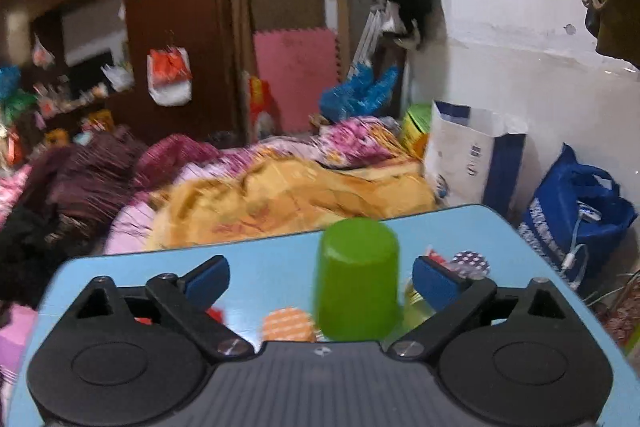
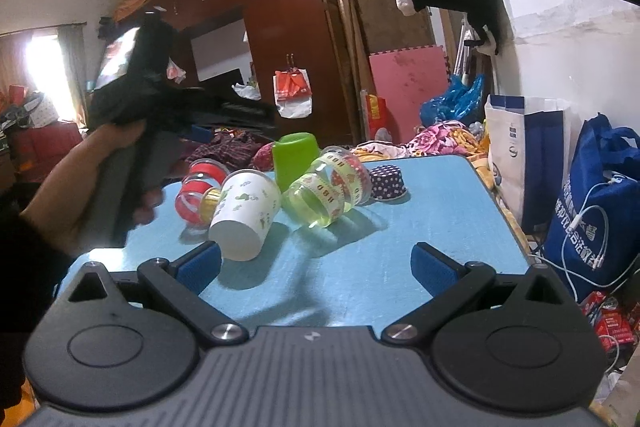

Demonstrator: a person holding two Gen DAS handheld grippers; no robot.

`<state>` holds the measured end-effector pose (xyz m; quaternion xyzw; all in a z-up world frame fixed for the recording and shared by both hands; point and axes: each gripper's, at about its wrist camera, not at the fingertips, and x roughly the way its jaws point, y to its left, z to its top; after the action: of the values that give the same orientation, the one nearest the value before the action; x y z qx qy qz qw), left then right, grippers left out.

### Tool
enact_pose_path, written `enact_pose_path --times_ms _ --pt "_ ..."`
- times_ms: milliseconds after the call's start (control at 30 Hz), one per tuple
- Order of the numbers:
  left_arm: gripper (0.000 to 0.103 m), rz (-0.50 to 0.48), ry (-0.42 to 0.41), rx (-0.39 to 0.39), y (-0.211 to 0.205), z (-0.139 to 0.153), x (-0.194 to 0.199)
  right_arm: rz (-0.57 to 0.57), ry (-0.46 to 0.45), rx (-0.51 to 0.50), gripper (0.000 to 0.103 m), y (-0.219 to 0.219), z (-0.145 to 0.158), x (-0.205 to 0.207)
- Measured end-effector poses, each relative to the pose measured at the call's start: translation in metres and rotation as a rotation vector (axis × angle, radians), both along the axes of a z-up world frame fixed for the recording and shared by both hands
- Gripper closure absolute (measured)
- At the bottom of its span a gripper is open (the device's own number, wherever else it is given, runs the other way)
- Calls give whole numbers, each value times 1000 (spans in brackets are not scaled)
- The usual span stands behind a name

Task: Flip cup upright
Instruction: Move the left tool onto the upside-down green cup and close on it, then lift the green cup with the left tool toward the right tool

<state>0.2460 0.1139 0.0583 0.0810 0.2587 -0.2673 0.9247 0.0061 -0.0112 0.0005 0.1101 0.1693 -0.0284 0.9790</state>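
A green cup (image 1: pixel 357 277) stands upside down on the light blue table (image 1: pixel 260 259). It sits between the fingers of my left gripper (image 1: pixel 320 283), nearer the right finger, and the jaws are open. In the right wrist view the green cup (image 2: pixel 295 159) stands at the table's far side, behind several cups lying on their sides: a white patterned paper cup (image 2: pixel 244 213), a clear red-striped cup (image 2: pixel 200 193) and a clear cup with tape bands (image 2: pixel 320 197). My right gripper (image 2: pixel 318 267) is open and empty above the table's near part. The left gripper's body (image 2: pixel 132 95) is held in a hand at the left.
A dark polka-dot cupcake liner (image 2: pixel 386 182) stands upside down at the table's far right. A white paper bag (image 2: pixel 520 147) and a blue bag (image 2: pixel 592 207) stand to the right of the table. Bedding (image 1: pixel 280 187) lies behind it.
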Motion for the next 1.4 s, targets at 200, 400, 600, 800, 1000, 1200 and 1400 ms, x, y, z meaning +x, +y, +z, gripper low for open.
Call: enact_pose_path --times_ms 200,400,600,800,1000,1200,1400 --pt "8 -18 35 14 -17 -7 10 3 0 1 1 -1 -1 2" --pt "13 -25 60 88 -37 -18 22 0 4 7 1 -4 -3 2" --pt "16 -8 81 83 -41 -23 29 -7 1 13 1 -5 -3 0" --pt "24 -3 78 94 -47 -20 34 -7 4 12 1 -4 -3 0" --pt "37 -16 98 96 -49 -19 37 -8 2 10 1 -4 -3 0" --pt "38 -2 100 100 -49 -17 38 -9 2 7 1 -2 -3 -1" --pt "38 18 69 53 -38 -6 41 -9 0 8 1 -4 -2 -2"
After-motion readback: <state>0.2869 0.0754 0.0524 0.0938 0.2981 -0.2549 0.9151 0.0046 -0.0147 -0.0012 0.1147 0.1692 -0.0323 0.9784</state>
